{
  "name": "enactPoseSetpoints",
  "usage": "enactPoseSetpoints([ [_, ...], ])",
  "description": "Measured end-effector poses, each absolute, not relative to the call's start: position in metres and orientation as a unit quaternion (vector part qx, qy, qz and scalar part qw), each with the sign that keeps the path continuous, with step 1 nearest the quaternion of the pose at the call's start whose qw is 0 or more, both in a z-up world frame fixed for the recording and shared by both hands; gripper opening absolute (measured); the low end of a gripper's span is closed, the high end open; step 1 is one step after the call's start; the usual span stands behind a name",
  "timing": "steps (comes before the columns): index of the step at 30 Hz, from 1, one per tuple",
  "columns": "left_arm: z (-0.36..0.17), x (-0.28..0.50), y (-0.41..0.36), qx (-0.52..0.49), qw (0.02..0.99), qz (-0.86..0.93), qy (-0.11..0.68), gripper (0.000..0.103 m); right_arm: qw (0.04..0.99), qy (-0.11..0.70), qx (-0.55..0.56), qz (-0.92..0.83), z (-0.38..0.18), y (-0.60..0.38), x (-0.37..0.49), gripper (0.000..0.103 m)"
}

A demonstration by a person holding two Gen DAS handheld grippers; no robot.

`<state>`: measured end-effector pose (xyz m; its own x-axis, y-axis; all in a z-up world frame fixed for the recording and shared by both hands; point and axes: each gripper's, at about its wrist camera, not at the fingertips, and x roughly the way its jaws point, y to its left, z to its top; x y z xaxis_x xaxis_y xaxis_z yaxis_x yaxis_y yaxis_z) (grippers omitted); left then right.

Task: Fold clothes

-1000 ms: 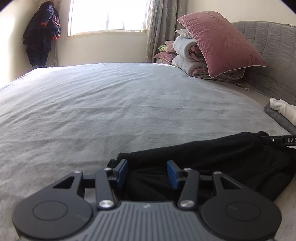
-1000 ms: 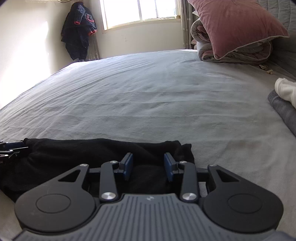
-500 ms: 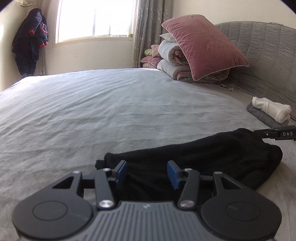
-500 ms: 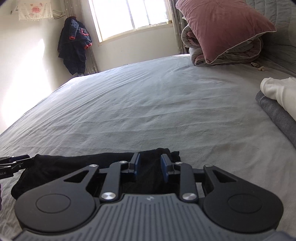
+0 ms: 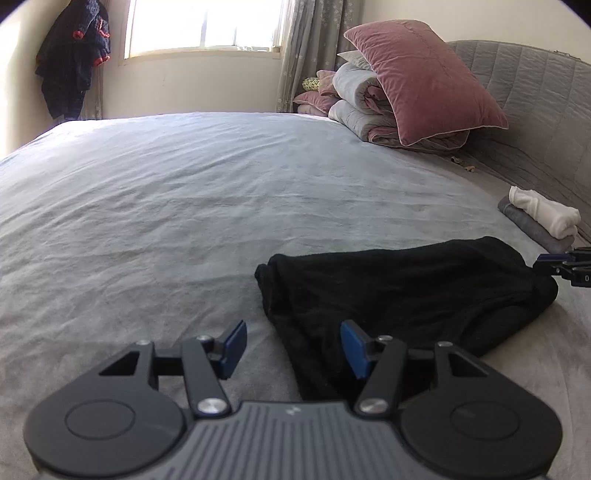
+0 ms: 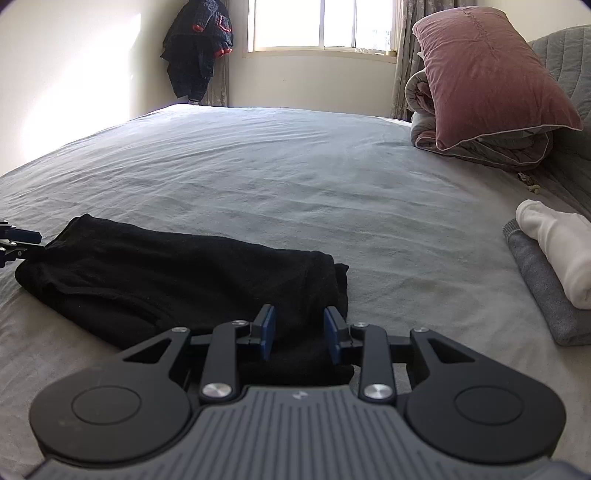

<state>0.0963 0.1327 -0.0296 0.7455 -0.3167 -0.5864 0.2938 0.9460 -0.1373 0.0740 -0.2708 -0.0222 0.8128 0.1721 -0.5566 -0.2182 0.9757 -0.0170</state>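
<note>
In the left wrist view, a dark jacket (image 5: 72, 55) hangs in the corner at 11 o'clock, beside the bright window (image 5: 203, 27). The grey bed sheet (image 5: 166, 206) fills the middle. The left gripper (image 5: 293, 347) sits at 6 o'clock with its blue pads spread wide, nothing between them; the left pad is over bare sheet, the right pad over the near edge of the folded black garment (image 5: 406, 295). That garment lies on the sheet from centre toward 3 o'clock, its far end near the right gripper's tips at the frame edge. A mauve pillow (image 5: 424, 77) leans on rolled bedding at 1 o'clock; a white folded cloth (image 5: 543, 214) lies on a grey one at 3 o'clock.

In the right wrist view, the black garment (image 6: 166, 273) stretches from 9 o'clock to centre. The right gripper (image 6: 300, 334) at 6 o'clock has its pads moderately apart, straddling the garment's near right corner without clamping it.
</note>
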Motion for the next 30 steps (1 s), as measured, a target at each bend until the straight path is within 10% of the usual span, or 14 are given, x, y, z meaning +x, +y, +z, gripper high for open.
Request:
enactPoseSetpoints([
  [30, -0.030, 0.111, 0.146, -0.138, 0.899, -0.156, 0.385, 0.058, 0.946, 0.306, -0.026, 0.101, -0.015, -0.272, 0.070, 0.039],
])
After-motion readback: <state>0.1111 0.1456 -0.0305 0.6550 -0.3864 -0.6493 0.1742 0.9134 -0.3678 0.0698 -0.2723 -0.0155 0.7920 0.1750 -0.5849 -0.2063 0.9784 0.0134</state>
